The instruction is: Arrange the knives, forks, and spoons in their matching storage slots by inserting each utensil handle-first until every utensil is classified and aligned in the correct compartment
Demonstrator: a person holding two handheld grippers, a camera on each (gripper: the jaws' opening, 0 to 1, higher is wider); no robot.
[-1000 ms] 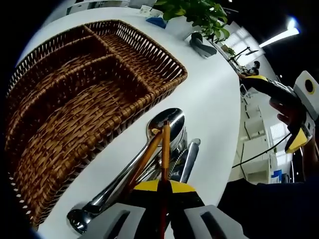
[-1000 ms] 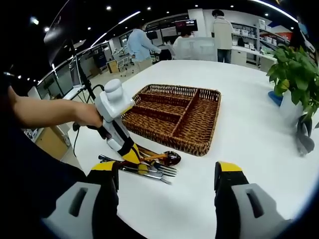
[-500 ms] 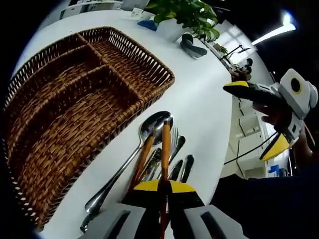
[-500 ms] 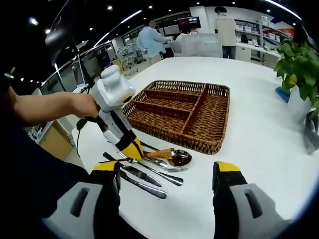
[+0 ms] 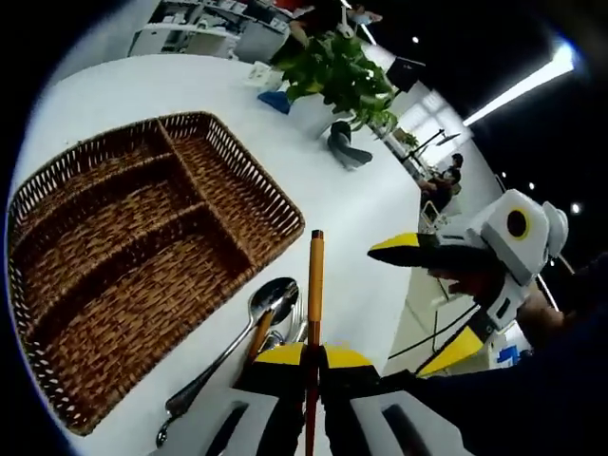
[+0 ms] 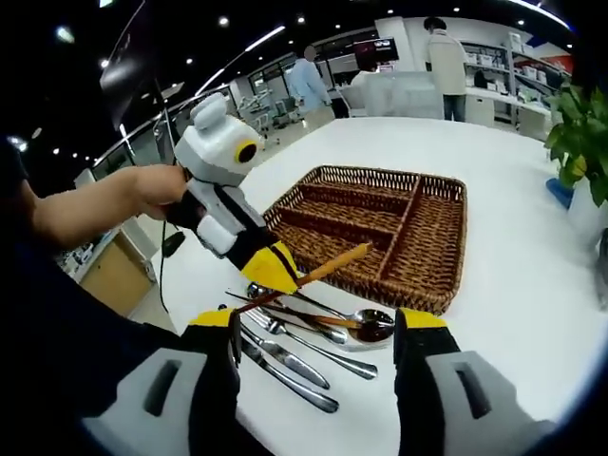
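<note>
1. Left gripper view. The left claw (image 5: 309,366) has its jaws clamped together on an orange-handled utensil (image 5: 314,275), whose handle runs straight away from the camera, raised above the white table (image 5: 361,204).
2. Left gripper view. The wicker basket (image 5: 142,256), divided into compartments, sits on the table left of the held handle; its compartments hold nothing visible.
3. Left gripper view. A spoon (image 5: 256,313) lies on the table just beside the basket's near corner, with more cutlery partly hidden under the claw.
4. Left gripper view. The right claw (image 5: 432,304) enters from the right, its yellow-tipped jaws apart. A potted plant (image 5: 337,76) stands beyond the basket.
5. Right gripper view. The right claw (image 6: 318,328) stands open, nothing between its jaws.
6. Right gripper view. The left claw (image 6: 275,271), held in a hand (image 6: 157,190), grips the orange-handled utensil (image 6: 323,271), which slants above the basket's (image 6: 380,223) near edge.
7. Right gripper view. Loose cutlery (image 6: 304,342) lies on the table in front of the basket, including a spoon (image 6: 366,325).
</note>
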